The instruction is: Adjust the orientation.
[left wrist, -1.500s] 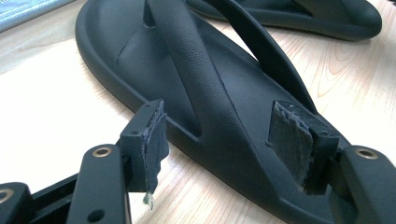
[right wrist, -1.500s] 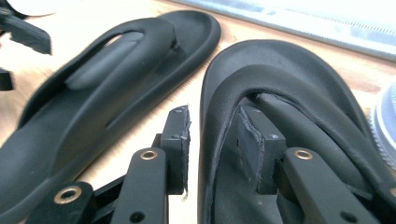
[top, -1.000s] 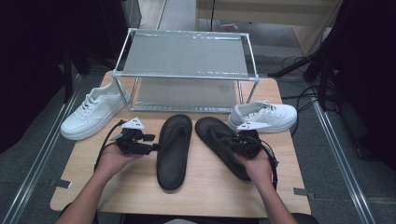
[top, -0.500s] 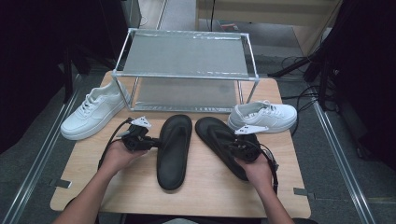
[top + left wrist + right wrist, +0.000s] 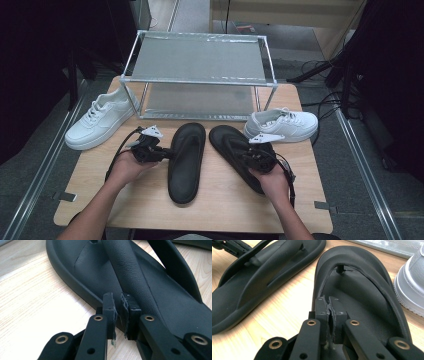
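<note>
Looking down, high view: two black flip-flops lie side by side on the table (image 5: 210,205), near the person, in front of a metal rack (image 5: 200,60).
Left flip-flop (image 5: 186,162): the left gripper (image 5: 161,153) meets its left rim at mid-length.
Right flip-flop (image 5: 235,150): the right gripper (image 5: 250,156) sits on it, partly covering the sole.
White sneakers: one (image 5: 100,125) at the far left of the table, one (image 5: 282,124) at the far right, beside the rack.
Left gripper view: the left gripper (image 5: 119,312) has just been closing; its jaws stand narrow, pinching the raised edge of the left flip-flop (image 5: 140,277) where the strap meets it.
Right gripper view: the right gripper (image 5: 329,310) has its jaws almost together, clamped on the left strap of the right flip-flop (image 5: 367,290); the left flip-flop (image 5: 249,287) lies to the left, a sneaker (image 5: 412,282) at the right.
</note>
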Demonstrator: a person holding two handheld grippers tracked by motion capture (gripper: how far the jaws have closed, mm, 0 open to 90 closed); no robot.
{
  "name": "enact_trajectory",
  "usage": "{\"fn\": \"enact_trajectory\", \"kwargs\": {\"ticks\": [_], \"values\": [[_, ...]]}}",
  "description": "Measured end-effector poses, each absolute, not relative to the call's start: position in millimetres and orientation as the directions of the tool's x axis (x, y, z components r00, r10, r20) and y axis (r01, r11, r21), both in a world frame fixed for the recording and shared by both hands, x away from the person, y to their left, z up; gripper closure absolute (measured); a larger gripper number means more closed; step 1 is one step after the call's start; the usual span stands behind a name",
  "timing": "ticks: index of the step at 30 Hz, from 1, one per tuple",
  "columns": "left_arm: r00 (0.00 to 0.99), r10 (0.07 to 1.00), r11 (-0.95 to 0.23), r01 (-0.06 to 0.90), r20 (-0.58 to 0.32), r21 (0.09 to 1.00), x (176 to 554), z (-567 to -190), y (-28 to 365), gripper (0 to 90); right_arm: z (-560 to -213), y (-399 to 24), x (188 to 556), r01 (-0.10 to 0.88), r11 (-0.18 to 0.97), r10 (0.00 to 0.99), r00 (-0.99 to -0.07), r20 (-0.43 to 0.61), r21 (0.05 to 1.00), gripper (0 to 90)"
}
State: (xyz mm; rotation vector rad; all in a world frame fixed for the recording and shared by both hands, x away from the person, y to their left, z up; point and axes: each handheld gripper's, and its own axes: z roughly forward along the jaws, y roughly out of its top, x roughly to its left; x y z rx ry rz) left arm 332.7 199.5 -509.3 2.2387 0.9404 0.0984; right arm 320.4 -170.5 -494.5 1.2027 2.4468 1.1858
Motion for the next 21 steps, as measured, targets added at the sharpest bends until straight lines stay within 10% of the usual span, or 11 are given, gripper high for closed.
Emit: {"fn": "enact_trajectory", "kwargs": {"ticks": [21], "values": [[0.789,0.582,-0.545,0.556,-0.194,0.627,315.0,-509.7,174.9,82.1,-496.9,-152.3,325.9,0.574,0.384,0.691,-0.698,0.188,0.723,86.1]]}}
